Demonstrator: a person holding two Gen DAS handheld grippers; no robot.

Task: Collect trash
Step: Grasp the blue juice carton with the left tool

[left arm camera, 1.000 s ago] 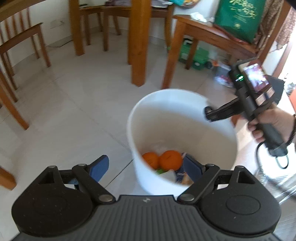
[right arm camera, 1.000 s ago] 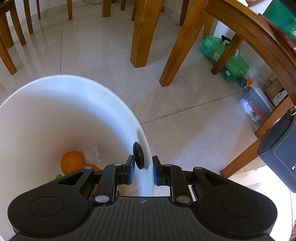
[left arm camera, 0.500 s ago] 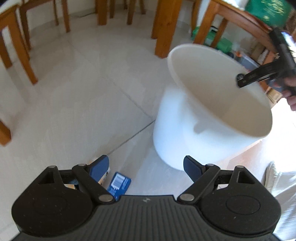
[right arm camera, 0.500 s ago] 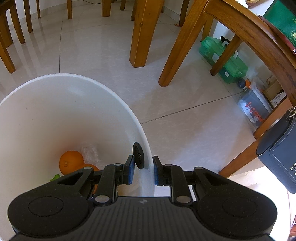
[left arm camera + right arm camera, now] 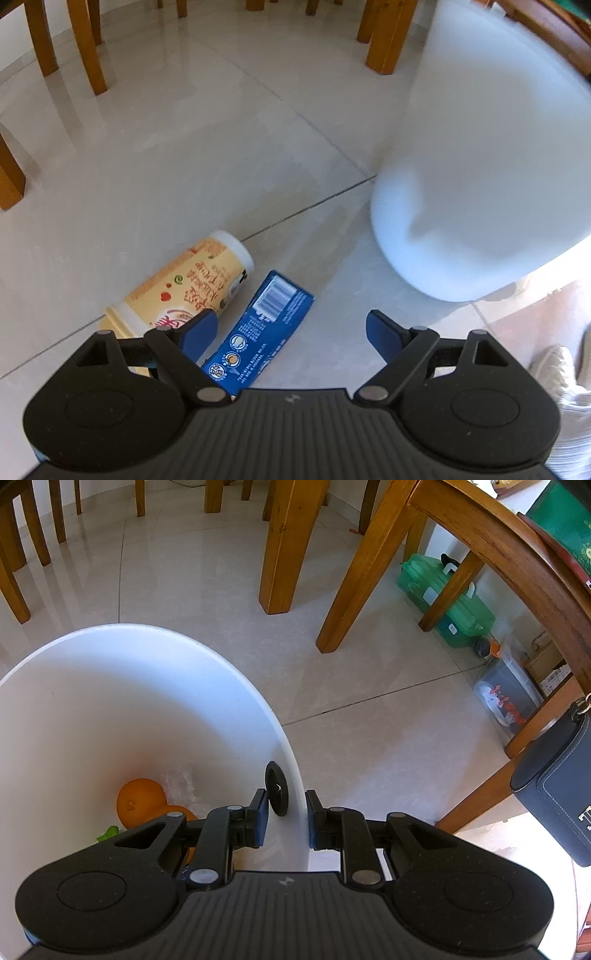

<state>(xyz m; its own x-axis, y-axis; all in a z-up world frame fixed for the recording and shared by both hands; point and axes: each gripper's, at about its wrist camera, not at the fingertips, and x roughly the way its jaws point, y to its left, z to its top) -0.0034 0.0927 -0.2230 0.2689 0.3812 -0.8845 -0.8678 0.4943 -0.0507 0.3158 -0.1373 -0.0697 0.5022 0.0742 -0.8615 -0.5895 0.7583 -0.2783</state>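
On the floor tiles lie a yellow printed cup (image 5: 184, 288) on its side and, beside it, a blue carton (image 5: 273, 306). My left gripper (image 5: 291, 328) hangs open just above them; the carton's end lies between its fingers and the left finger overlaps the cup. The white bucket (image 5: 480, 166) stands off the floor to the right, blurred. My right gripper (image 5: 286, 819) is shut on the bucket's (image 5: 129, 701) rim, next to a black handle knob (image 5: 277, 788). Inside are oranges (image 5: 140, 801), clear plastic (image 5: 177, 782) and a green scrap (image 5: 107, 832).
Wooden chair and table legs (image 5: 284, 554) stand around the tiled floor. A green plastic case (image 5: 447, 602) and a clear tub (image 5: 506, 698) sit under a chair at the right. A dark bag (image 5: 554, 782) hangs close by. A person's shoe (image 5: 554, 365) is at the lower right.
My left gripper has dropped from above the bucket's mouth down to the floor, bringing the cup and blue carton into view. The right gripper and bucket have kept still.
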